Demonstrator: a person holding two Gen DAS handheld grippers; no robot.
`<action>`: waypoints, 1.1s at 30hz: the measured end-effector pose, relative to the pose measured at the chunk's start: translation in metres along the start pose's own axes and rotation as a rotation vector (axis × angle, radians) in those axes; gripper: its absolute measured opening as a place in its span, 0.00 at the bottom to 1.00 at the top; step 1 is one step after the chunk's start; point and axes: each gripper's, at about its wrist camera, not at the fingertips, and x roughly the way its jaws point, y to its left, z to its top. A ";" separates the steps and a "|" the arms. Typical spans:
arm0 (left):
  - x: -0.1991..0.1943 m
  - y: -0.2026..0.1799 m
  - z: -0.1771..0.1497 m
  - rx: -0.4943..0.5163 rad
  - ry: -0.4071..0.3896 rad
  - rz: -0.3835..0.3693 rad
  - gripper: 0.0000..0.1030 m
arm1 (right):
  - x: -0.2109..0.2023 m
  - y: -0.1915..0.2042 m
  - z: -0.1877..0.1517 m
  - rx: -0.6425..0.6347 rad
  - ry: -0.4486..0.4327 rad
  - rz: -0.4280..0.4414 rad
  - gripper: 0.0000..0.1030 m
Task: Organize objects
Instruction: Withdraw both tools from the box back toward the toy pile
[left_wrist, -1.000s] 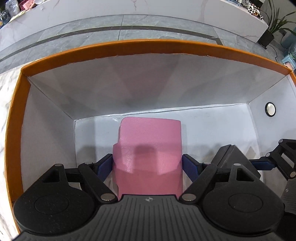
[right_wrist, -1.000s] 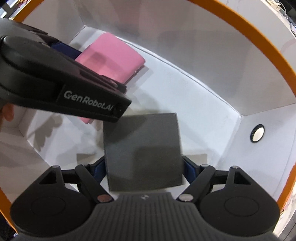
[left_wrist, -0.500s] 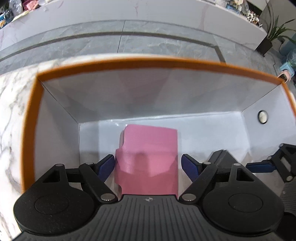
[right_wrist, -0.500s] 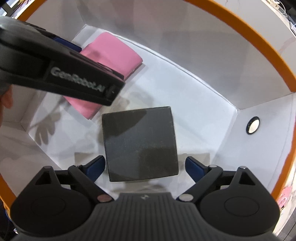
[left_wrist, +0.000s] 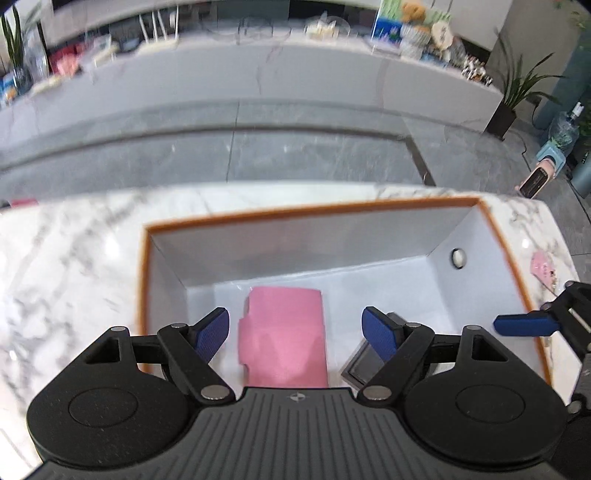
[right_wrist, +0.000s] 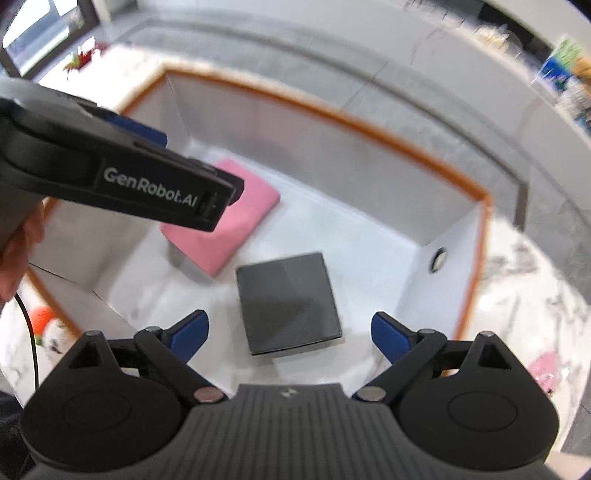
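I see two flat foam-like blocks lying on the white floor of an open box with an orange rim, which sits on a marbled tabletop. The pink block lies nearer the box's left wall — the dark grey square block lies flat just beside it, apart from it.

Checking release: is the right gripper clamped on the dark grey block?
No, the right gripper is open; the dark grey block lies free on the box floor.

lobby-like showroom: long marble counter, potted plants, grey tiled floor.
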 end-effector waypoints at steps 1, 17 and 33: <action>-0.014 -0.003 -0.002 0.009 -0.024 0.011 0.91 | 0.003 0.002 0.015 0.007 -0.036 -0.007 0.96; -0.154 -0.023 -0.166 -0.003 -0.338 0.136 0.91 | -0.080 0.123 -0.162 0.127 -0.460 -0.094 0.99; -0.109 -0.004 -0.246 -0.007 -0.260 0.094 0.91 | 0.013 0.122 -0.229 0.134 -0.363 0.040 0.99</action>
